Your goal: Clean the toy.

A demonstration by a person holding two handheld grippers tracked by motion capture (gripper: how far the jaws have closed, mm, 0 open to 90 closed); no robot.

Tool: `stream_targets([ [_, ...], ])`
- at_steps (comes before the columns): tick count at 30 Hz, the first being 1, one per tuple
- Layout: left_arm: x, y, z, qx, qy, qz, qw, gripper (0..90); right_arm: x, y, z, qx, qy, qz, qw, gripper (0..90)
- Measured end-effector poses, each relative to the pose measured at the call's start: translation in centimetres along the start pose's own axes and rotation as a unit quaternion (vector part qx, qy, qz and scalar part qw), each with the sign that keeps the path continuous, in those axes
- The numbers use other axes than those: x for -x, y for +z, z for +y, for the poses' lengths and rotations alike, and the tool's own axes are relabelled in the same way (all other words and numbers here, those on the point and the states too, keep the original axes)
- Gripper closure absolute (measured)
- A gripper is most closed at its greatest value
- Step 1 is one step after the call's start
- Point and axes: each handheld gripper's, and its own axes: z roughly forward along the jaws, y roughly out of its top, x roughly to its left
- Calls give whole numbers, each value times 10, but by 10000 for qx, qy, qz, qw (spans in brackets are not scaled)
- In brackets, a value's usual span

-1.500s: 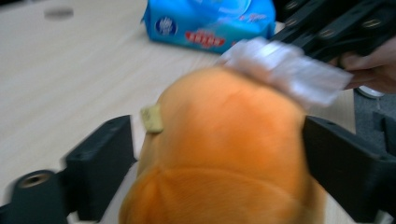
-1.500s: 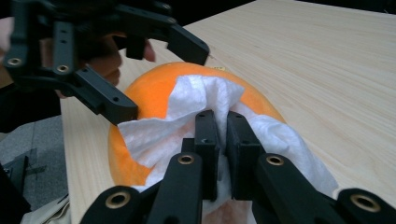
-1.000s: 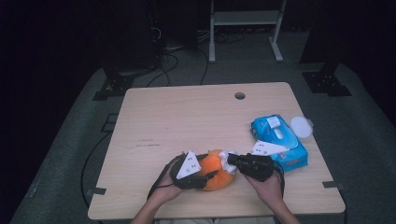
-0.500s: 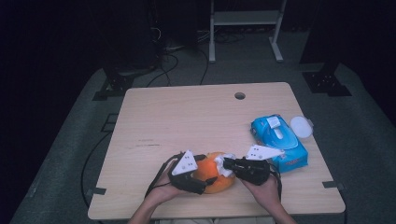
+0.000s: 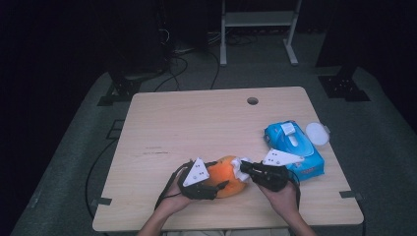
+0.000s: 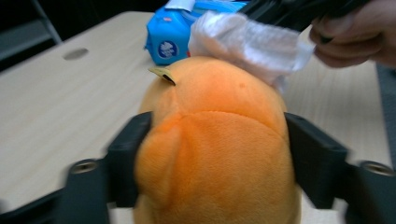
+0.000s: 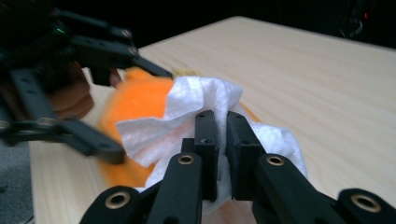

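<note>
A person sits at a light wooden tabletop [image 5: 196, 123], holding a tool in each hand. The left tool [image 5: 216, 186] has its jaws spread wide and pressed against both sides of an orange plush toy [image 6: 215, 140], which sits near the tabletop's front edge. The right tool [image 7: 222, 140] has its jaws nearly closed, pinching a crumpled white wipe [image 7: 187, 112] against the toy's top. To the right of the toy lies a blue wipes pack [image 5: 292, 147], with a white round lid [image 5: 317, 133] just beyond it. Compared with a second ago, the right tool and wipe have crept further over the toy, while the left grip looks unchanged. This suggests wiping the toy clean is underway.
</note>
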Motion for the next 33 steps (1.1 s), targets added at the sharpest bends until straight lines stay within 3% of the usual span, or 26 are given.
stream_targets([
  [3, -2, 0, -2, -19, -89, 42, 9999, 209, -9, 3, 2, 24, -109, 72, 9999, 830],
  [6, 0, 1, -3, -15, -69, 74, 9999, 227, -29, 8, 8, 140, -357, 475, 9981, 829],
  [8, 0, -1, -2, -87, -79, 77, 9999, 220, -36, 12, 7, 90, -489, 497, 9975, 829],
  [10, -5, -4, -2, -77, -204, 76, 9997, 175, -30, 13, 5, 66, -353, 510, 9981, 830],
  [12, -10, -5, -3, -159, -461, 16, 9988, 120, -23, 11, 3, 55, -290, 385, 9988, 831],
  [14, -10, -4, -6, -168, -564, -87, 9982, 160, -19, 9, 2, 71, -175, 346, 9992, 830],
  [17, -2, -1, -4, -269, -257, -20, 9993, 247, -27, 9, 4, 103, -243, 393, 9989, 826],
  [21, 1, -2, -3, -277, -127, -11, 9995, 290, -32, 8, 8, 131, -398, 412, 9983, 827],
  [24, 2, -2, -3, -278, -28, -45, 9996, 295, -22, 3, 9, 150, -329, 136, 9993, 827],
  [27, 2, 0, -1, -207, -196, -106, 9995, 237, -7, -1, 5, 97, -95, -126, 9998, 828],
  [28, 3, 1, -1, -200, -188, -77, 9996, 232, -6, -2, 3, 136, -32, -103, 9998, 828],
  [30, 7, 2, 0, -219, -44, -37, 9997, 245, -14, -1, 6, 158, -152, -34, 9998, 827],
  [33, 10, 3, 0, -223, 123, -26, 9997, 286, -33, 4, 12, 274, -319, 427, 9982, 827],
])
